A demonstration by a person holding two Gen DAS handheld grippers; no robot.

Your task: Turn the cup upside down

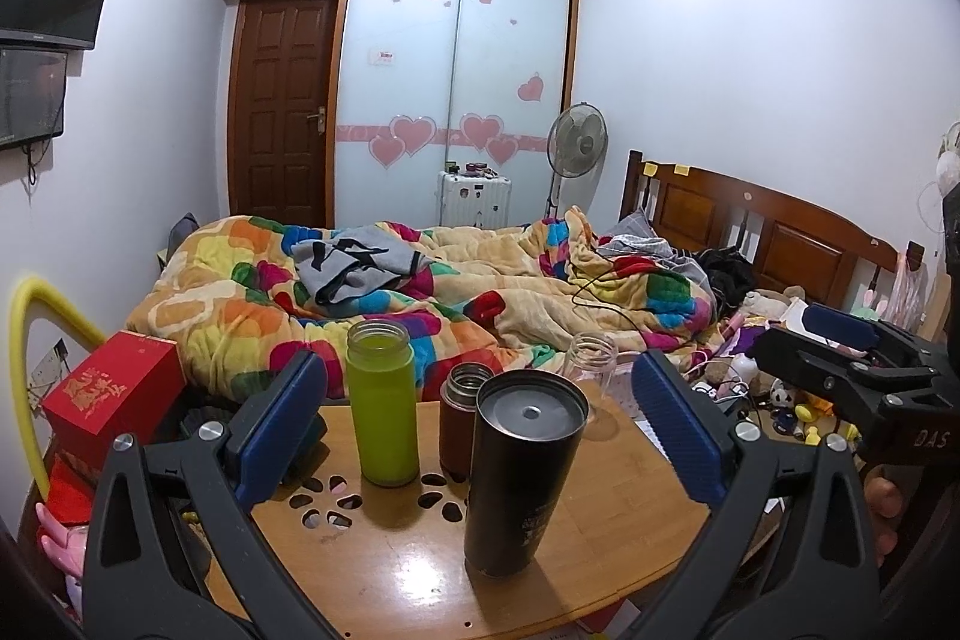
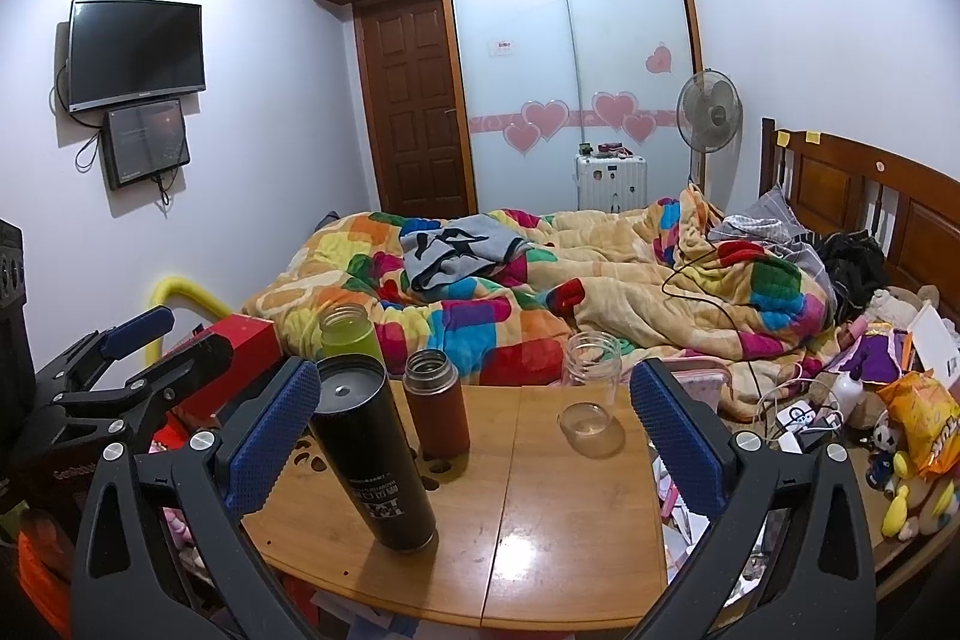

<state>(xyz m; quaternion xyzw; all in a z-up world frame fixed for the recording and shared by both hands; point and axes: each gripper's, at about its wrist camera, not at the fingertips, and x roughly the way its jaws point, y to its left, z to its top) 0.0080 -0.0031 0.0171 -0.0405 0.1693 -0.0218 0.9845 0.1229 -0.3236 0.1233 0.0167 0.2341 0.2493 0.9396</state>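
Note:
A tall black cup (image 1: 521,472) stands on the wooden table (image 1: 384,568), its closed end up, between my open left gripper's (image 1: 480,430) blue pads, not touched. It shows at the left in the right wrist view (image 2: 375,454). A green cup (image 1: 381,403), a brown cup (image 1: 461,415) and a clear glass cup (image 1: 591,361) stand behind it, mouths up. My right gripper (image 2: 474,436) is open and empty over the table, with the brown cup (image 2: 437,412) and clear cup (image 2: 591,391) beyond it.
A bed with a colourful quilt (image 1: 420,292) lies behind the table. A red box (image 1: 114,394) stands at the table's left. Toys and clutter (image 2: 888,418) lie to the right. The other gripper shows at the right edge of the left wrist view (image 1: 852,370).

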